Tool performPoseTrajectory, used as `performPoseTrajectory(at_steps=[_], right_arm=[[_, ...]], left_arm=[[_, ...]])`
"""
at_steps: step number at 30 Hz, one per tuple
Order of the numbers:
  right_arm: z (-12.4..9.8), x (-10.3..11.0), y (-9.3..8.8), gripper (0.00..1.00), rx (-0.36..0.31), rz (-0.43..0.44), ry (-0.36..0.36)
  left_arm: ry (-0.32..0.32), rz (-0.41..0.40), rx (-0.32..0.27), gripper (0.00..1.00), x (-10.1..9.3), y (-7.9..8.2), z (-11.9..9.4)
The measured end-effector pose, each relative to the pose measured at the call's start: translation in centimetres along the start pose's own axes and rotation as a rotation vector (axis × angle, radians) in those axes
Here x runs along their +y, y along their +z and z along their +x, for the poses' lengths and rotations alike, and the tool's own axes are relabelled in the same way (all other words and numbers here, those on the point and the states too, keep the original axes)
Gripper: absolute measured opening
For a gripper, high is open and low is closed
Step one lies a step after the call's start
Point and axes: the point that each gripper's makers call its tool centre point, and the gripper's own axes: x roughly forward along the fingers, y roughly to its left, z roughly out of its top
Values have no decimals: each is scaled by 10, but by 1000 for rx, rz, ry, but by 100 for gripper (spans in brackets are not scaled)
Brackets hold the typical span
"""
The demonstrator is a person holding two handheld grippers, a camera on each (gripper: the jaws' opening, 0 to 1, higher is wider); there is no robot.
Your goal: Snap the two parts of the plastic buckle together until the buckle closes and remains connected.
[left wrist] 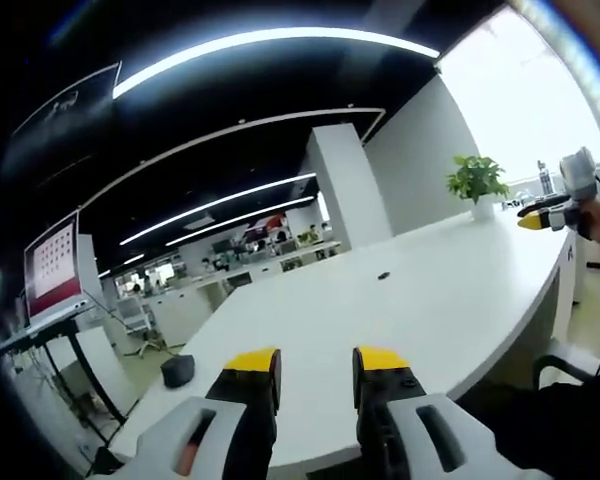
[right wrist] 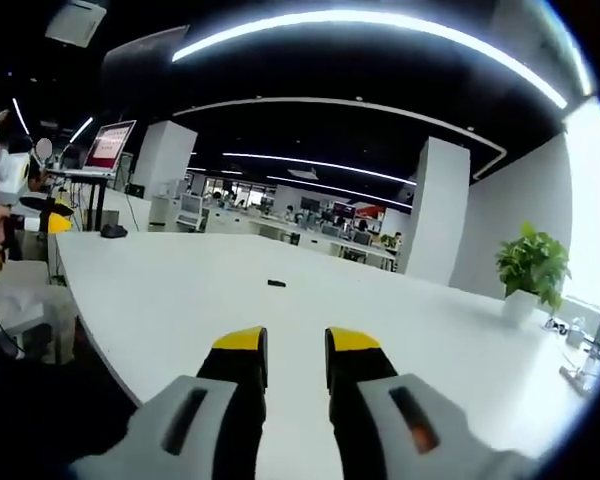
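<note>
In the left gripper view, the left gripper (left wrist: pixel 317 362) rises from 6 o'clock with its 2 yellow-tipped jaws parted by a narrow gap and nothing between them, hanging just over the near edge of a long white table (left wrist: pixel 430 300). The tabletop opens out bare from 6 toward 2 o'clock, its curved edge running down the 4 o'clock side beside a chair (left wrist: pixel 565 362). A small dark buckle (left wrist: pixel 383 275) lies alone near the middle of the table at 12 o'clock from the jaws, well apart from them. A dark pouch (left wrist: pixel 177 371) sits at the 9 o'clock edge, a potted plant (left wrist: pixel 477 183) stands at the far 2 o'clock end, and the right gripper (left wrist: pixel 532 220) reaches in at 3 o'clock. In the right gripper view, its own 2 jaws (right wrist: pixel 296 345) also stand slightly parted and empty over the near table edge (right wrist: pixel 90 300), which runs off toward 10 o'clock. The buckle (right wrist: pixel 276 283) lies ahead at 12 o'clock with bare white surface all around it. The plant (right wrist: pixel 531 265) stands at 3 o'clock, a laptop screen (right wrist: pixel 107 146) at 10 o'clock beyond the far edge.
</note>
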Motion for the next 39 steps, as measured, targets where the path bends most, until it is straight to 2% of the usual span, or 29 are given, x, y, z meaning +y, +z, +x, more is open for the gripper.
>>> performPoseTrajectory(at_steps=[7, 12, 15, 24, 32, 39], right_arm=[[15, 8, 12, 23, -27, 9, -5], [23, 11, 14, 23, -31, 13, -2], [26, 12, 14, 23, -24, -2, -1], [27, 1, 19, 23, -34, -24, -55], [33, -7, 18, 23, -34, -22, -77], [36, -17, 17, 23, -34, -14, -104]], left_arm=[[74, -7, 13, 29, 29, -5, 4], [82, -12, 1, 29, 37, -2, 10], [72, -12, -6, 29, 36, -1, 18], [63, -7, -30, 29, 36, 8, 34], [36, 17, -50, 29, 30, 18, 46], [4, 34, -46, 29, 25, 20, 64]])
